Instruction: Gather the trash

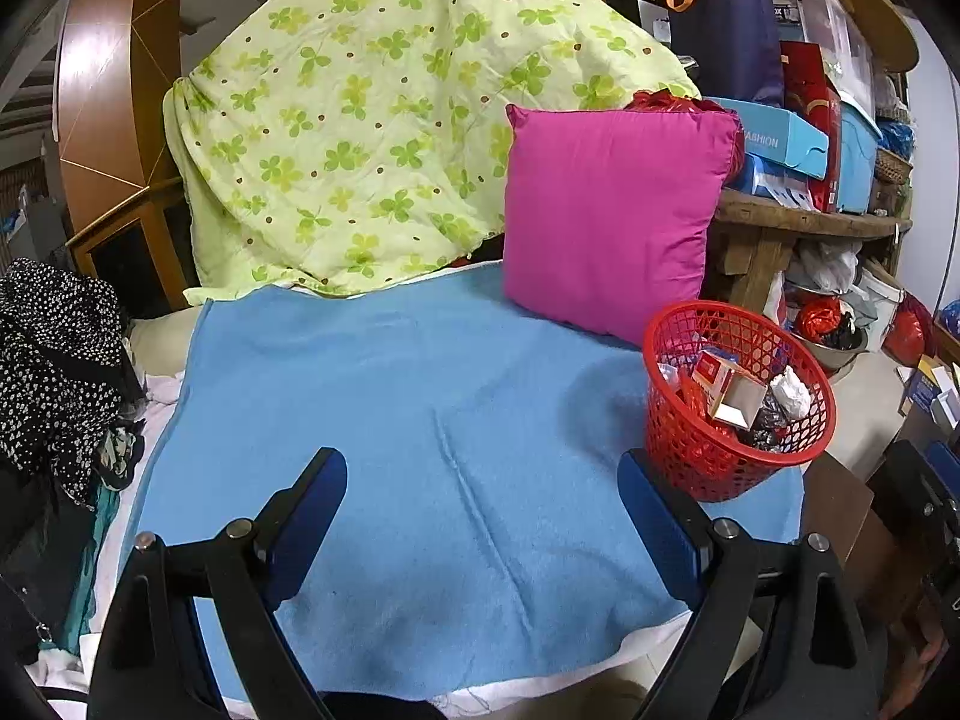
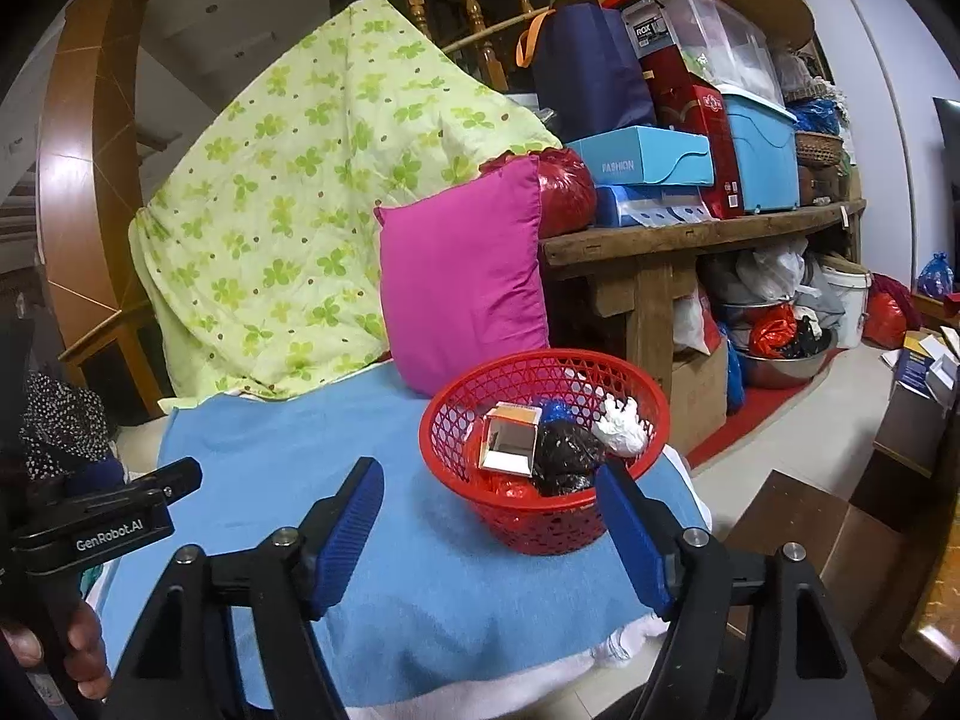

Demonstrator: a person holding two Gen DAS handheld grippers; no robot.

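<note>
A red mesh basket (image 1: pixel 690 444) stands on the right end of a blue blanket (image 1: pixel 390 420). It holds trash: a small open box (image 1: pixel 729 390), a crumpled white bag (image 1: pixel 792 390) and dark and red wrappers. My left gripper (image 1: pixel 483 468) is open and empty, low over the blanket, left of the basket. In the right wrist view the basket (image 2: pixel 540 516) sits just ahead of my open, empty right gripper (image 2: pixel 489 474), with the box (image 2: pixel 510 438), a black bag (image 2: pixel 567 450) and the white bag (image 2: pixel 621 420) inside. The left gripper's body shows at the left edge.
A pink cushion (image 1: pixel 612 210) leans behind the basket, beside a green clover quilt (image 1: pixel 372 120). A wooden bench (image 2: pixel 690 240) on the right carries boxes and bags, with more bags and a metal bowl under it. Dotted black fabric (image 1: pixel 54 360) lies at left.
</note>
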